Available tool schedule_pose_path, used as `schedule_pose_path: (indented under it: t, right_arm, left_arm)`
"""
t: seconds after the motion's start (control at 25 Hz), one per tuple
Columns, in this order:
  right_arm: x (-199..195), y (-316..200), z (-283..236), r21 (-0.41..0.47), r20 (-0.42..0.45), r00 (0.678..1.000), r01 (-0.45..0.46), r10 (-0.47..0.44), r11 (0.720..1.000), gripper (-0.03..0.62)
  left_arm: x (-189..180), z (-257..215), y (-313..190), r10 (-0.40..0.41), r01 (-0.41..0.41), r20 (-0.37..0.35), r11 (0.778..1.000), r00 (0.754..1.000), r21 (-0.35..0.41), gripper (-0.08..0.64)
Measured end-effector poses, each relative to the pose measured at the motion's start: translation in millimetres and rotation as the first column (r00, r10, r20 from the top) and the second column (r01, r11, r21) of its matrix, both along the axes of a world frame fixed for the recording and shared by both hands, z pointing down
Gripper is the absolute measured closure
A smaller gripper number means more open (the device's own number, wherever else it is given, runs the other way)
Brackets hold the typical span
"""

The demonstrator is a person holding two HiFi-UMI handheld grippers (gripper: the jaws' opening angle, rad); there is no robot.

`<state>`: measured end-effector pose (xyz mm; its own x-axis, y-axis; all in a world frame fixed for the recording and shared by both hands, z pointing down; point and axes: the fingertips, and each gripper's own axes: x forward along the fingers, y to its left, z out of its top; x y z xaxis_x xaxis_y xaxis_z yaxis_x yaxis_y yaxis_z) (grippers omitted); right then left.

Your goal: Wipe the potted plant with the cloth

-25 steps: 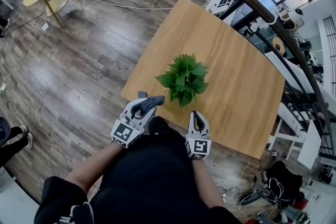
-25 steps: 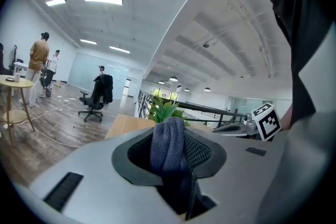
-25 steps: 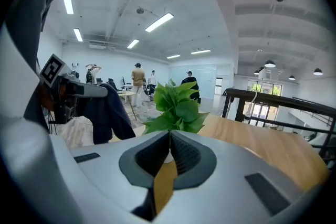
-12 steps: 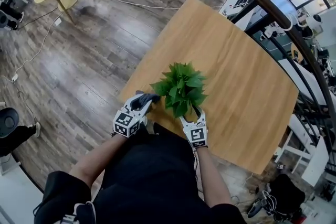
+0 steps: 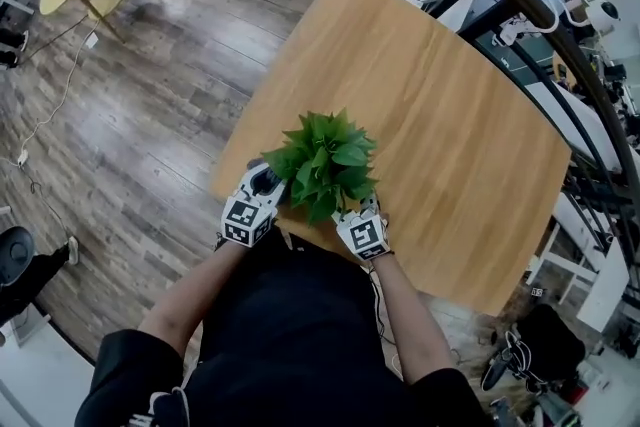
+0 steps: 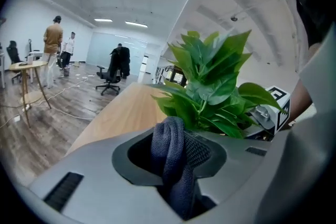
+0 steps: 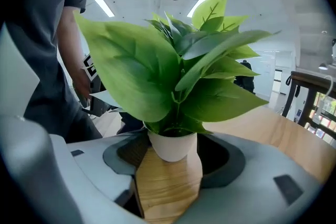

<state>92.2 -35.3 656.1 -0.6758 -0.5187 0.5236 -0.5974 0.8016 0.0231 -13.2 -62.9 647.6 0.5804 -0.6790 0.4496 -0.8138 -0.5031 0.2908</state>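
While the left gripper [image 5: 262, 185] clamps the grey cloth [image 6: 173, 160] beside the potted plant [image 5: 322, 163] near this edge of the table [image 5: 450, 95], the right gripper [image 5: 366, 207], jaws just opening, straddles the white pot [image 7: 172, 145] ungripped: bracing step, I'd say; next, close gently, then wipe leaves

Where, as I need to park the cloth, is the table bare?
The table is bare from the potted plant out to its far corner and right edge. It is crowded only at the near edge, around the plant.

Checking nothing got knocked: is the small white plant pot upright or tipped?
Upright: the small white plant pot sits flat on the light wooden table, its green leaves rising straight above it.
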Motion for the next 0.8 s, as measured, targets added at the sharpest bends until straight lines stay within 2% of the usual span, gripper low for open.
schedule_pose_path:
  t: [0.2,0.36,0.52,0.68,0.8]
  right_arm:
    - [-0.1,-5.2,-0.1,0.005,0.018,0.999,-0.029,0.029,1.000,0.321]
    - [-2.5,-6.0,1.7,0.004,0.013,1.000,-0.015,0.015,1.000,0.321]
    - [-3.4,-9.1,-0.7,0.007,0.017,1.000,-0.014,0.014,1.000,0.321]
    - [-3.9,-5.2,0.7,0.014,0.015,0.999,-0.038,0.038,0.999,0.321]
    - [-13.7,14.8,0.4,-0.018,0.026,0.999,0.021,-0.020,1.000,0.321]
  left_arm:
    - [10.2,6.1,-6.5,0.051,-0.051,-0.018,0.999,0.999,-0.004,0.431]
    - [17.6,-6.9,4.0,0.103,-0.104,-0.052,0.995,0.993,-0.002,0.431]
    - [28.7,1.7,24.6,0.176,-0.175,-0.060,0.984,0.983,0.014,0.431]
    - [31.4,-3.6,24.2,0.168,-0.168,-0.060,0.986,0.984,0.007,0.431]
    - [17.8,3.0,19.7,0.133,-0.133,-0.053,0.991,0.990,-0.001,0.431]
